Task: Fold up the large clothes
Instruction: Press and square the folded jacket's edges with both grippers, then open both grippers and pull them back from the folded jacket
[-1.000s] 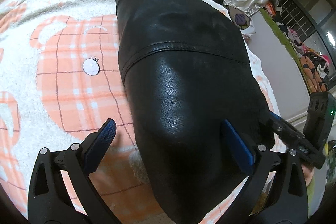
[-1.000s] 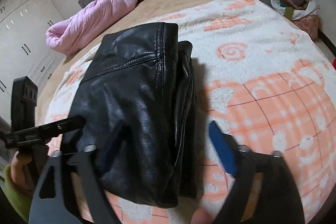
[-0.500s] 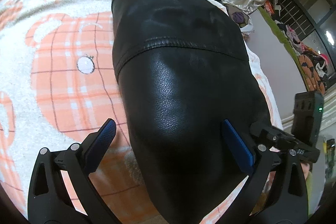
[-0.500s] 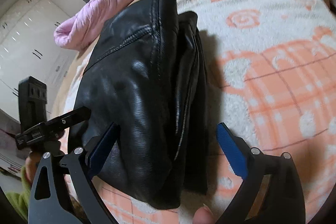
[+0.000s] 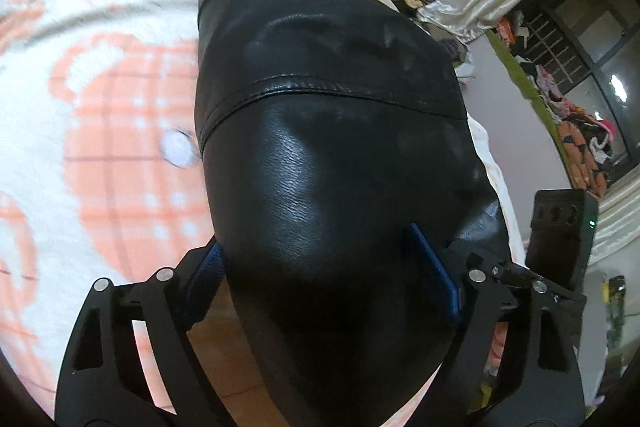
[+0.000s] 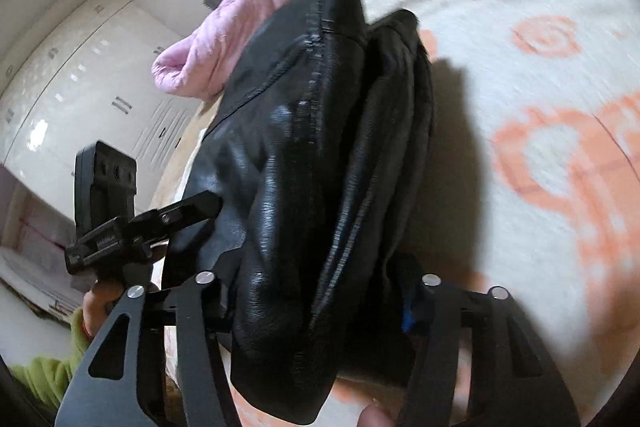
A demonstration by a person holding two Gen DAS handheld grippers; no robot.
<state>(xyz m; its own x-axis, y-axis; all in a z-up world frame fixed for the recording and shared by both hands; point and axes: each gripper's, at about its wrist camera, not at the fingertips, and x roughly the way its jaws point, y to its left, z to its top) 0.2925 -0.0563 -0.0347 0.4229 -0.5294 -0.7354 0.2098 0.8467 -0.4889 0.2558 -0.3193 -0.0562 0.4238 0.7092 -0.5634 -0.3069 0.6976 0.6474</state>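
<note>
Our left gripper (image 5: 320, 267) has just been closing, and its blue pads (image 5: 434, 269) now press both sides of the near end of the jacket (image 5: 332, 147), so we are grasping the folded bundle there. Our right gripper (image 6: 316, 303) has also just been closing; its fingers flank the jacket's near end on the open-edged side, where the stacked layers show, and they appear to pinch it, though the pads are mostly hidden behind the leather. The jacket lies on the blanket (image 5: 100, 147), a black folded bundle whose long axis runs away from our grippers toward the pink coat (image 6: 224, 43) beyond its far end; its near end is narrow and rounded, and a stitched seam crosses it midway. We judge that we are at the step of taking hold of the near end for another fold. The next move, we think, calls for lifting both grippers together and carrying that end toward the far end, keeping the slippery layers from sliding apart.
</note>
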